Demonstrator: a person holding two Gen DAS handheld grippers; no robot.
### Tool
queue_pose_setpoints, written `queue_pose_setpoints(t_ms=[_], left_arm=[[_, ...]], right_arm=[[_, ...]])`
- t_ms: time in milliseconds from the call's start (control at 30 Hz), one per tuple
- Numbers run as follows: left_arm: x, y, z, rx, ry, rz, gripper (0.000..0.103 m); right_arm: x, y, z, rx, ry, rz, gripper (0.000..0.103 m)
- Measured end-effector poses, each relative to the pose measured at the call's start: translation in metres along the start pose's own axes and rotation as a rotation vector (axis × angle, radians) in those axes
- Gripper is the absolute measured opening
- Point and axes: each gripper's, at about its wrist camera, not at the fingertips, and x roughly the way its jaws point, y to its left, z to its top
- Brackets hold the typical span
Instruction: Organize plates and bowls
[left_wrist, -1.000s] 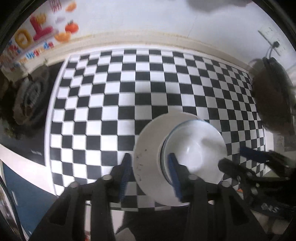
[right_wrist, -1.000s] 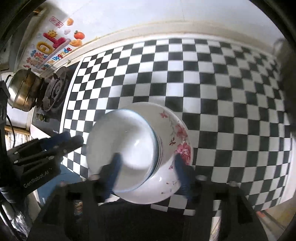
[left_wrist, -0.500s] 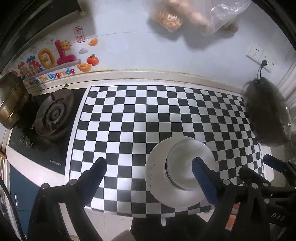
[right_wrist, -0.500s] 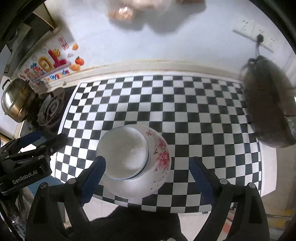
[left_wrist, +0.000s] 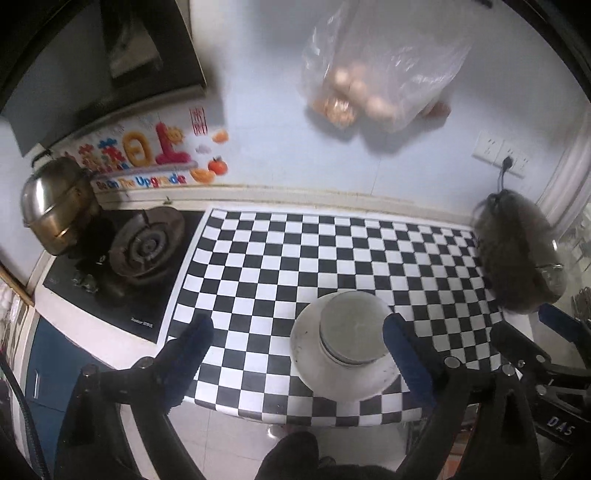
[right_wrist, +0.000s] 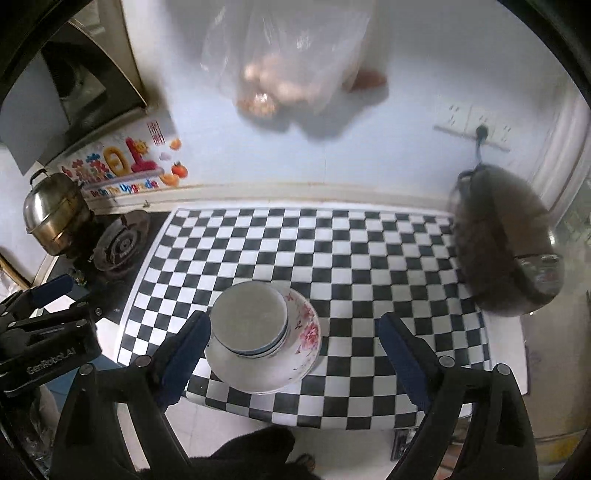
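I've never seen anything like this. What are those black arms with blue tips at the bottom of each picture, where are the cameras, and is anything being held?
There is no robot here: a person holds a two-finger tool in each hand, and a wide-angle camera on each tool looks along its fingers. One picture comes from the left gripper, the other from the right gripper; each also glimpses the other tool at its edge. The blue tips are the finger pads. Both grippers are open and hold nothing; their jaws have just been opening. Below them, on the checkered mat, lies a stack of bowls set on a flowered plate. To the left is a gas burner and a steel pot; a bag hangs on the wall, and a dark pan sits on the right.
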Motion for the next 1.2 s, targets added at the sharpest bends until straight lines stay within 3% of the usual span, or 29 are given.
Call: queue_pose_setpoints(t_ms=[200,567,800,1200], left_arm=[[-0.057,-0.014,-0.027,0.005,-0.081,0.028,0.094],[-0.127,-0.017,-0.075,-0.019,-0.11,0.041,0.094],[-0.167,-0.008,-0.087,0.012,-0.168,0.045,0.094],[-0.192,0.027,-0.1,0.062,-0.208,0.013,0.094]], right_arm=[[-0.061,-0.008,-0.03,-0.004,-0.079,-0.018,0.094],[-0.16,-0.012,-0.085,-0.008,-0.14,-0.063,0.094],[-0.201,-0.002,-0.103,0.022,-0.181,-0.104,0.094],[-0.242,0.04,-0.123,0.07,-0.231,-0.176,0.094]])
